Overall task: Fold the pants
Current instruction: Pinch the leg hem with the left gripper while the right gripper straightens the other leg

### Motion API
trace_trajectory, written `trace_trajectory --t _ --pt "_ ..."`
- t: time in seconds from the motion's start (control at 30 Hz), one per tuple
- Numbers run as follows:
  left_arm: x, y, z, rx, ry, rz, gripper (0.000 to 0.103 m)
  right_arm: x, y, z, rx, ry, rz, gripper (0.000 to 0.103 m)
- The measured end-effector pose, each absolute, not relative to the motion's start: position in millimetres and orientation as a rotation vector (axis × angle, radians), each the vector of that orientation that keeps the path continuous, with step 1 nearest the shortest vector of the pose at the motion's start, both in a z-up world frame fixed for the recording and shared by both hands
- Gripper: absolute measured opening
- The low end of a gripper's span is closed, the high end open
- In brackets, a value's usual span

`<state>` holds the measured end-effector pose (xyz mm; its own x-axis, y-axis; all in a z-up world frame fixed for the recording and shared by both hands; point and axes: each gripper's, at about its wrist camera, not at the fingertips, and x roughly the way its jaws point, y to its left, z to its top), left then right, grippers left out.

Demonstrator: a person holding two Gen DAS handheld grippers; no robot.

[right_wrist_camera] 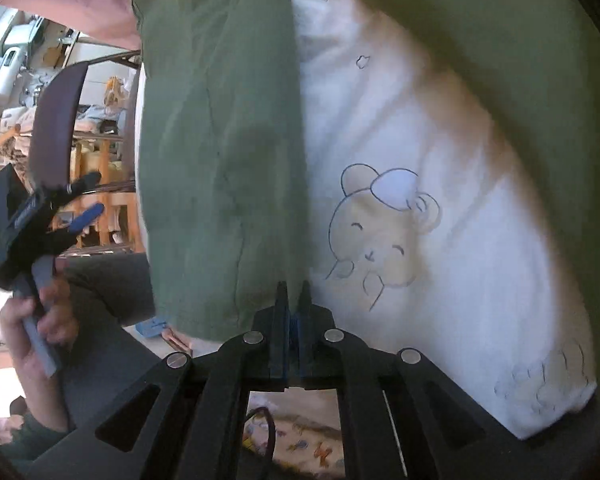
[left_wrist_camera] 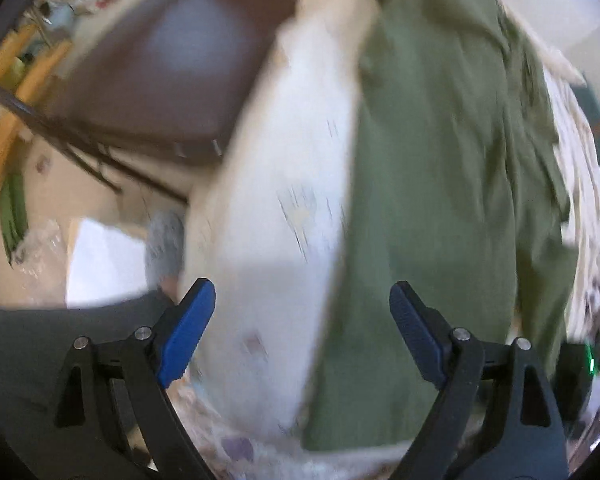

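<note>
Green pants (right_wrist_camera: 220,140) hang pinched in the right gripper (right_wrist_camera: 294,300); beside them the left gripper (left_wrist_camera: 302,328) gapes empty, so a weak pinch could drop them.

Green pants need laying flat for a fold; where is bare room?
Little shows. The green pants hang from the shut right hand-held gripper against a white bear-print cloth. The open left hand-held gripper faces both. The chair crowds the left.

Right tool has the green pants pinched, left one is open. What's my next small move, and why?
Probably bring the open left tool onto the green pants ahead of it and pinch. Only the right tool holds the fabric, so it hangs in one column and cannot be spread.
</note>
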<state>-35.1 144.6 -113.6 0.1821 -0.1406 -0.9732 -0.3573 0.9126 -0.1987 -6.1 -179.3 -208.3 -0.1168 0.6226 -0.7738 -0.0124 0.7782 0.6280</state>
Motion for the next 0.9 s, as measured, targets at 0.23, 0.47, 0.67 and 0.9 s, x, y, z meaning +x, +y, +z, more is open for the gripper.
trace_trajectory --t 0.23,0.47,0.67,0.9 --pt "-67 90 -156 -0.408 1.569 0.066 0.055 -7 -190 -210 0.620 1.616 0.581 0.005" --pt "-63 55 -147 -0.230 1.507 0.036 0.001 -12 -192 -207 0.627 1.634 0.583 0.011" --pt "-74 75 -95 -0.218 1.437 0.009 0.000 -23 -160 -175 0.545 1.536 0.703 0.000" --pt "-96 113 -33 -0.146 1.361 0.055 0.000 -48 -116 -147 0.558 1.493 0.827 0.000"
